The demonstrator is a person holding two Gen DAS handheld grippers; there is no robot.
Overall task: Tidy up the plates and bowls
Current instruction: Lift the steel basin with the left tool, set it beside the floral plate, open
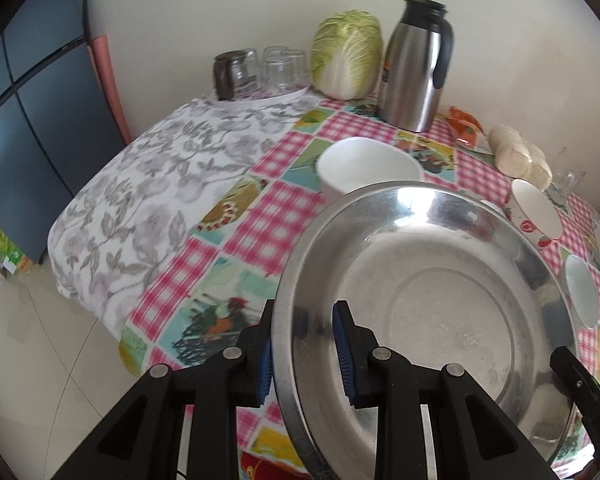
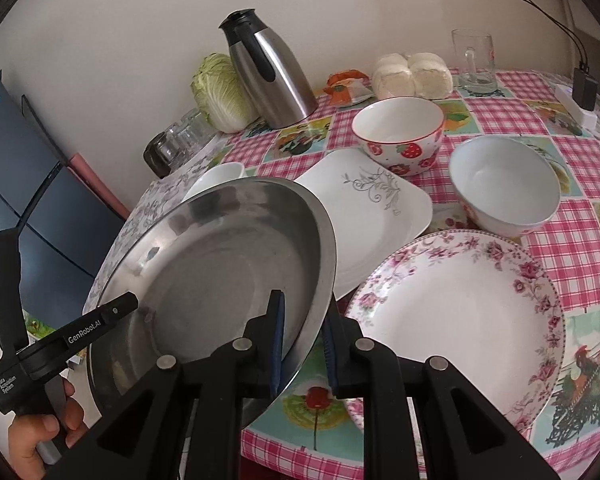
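A steel plate (image 1: 440, 300) is held tilted above the table by both grippers. My left gripper (image 1: 304, 352) is shut on its left rim; my right gripper (image 2: 302, 344) is shut on its right rim, and the steel plate (image 2: 220, 272) fills the left of the right wrist view. On the table lie a floral round plate (image 2: 460, 312), a square white plate (image 2: 372, 216), a strawberry bowl (image 2: 400, 132), a pale bowl (image 2: 504, 192) and a small white bowl (image 1: 364, 168). The left gripper's body (image 2: 60, 344) shows at the plate's far rim.
A steel thermos jug (image 1: 416, 64), a cabbage (image 1: 348, 52), upturned glasses (image 1: 260, 68), a bag of buns (image 2: 412, 72) and a glass mug (image 2: 474, 60) stand along the wall. The table's edge (image 1: 100, 304) drops to the floor at left. A charger (image 2: 580, 96) sits far right.
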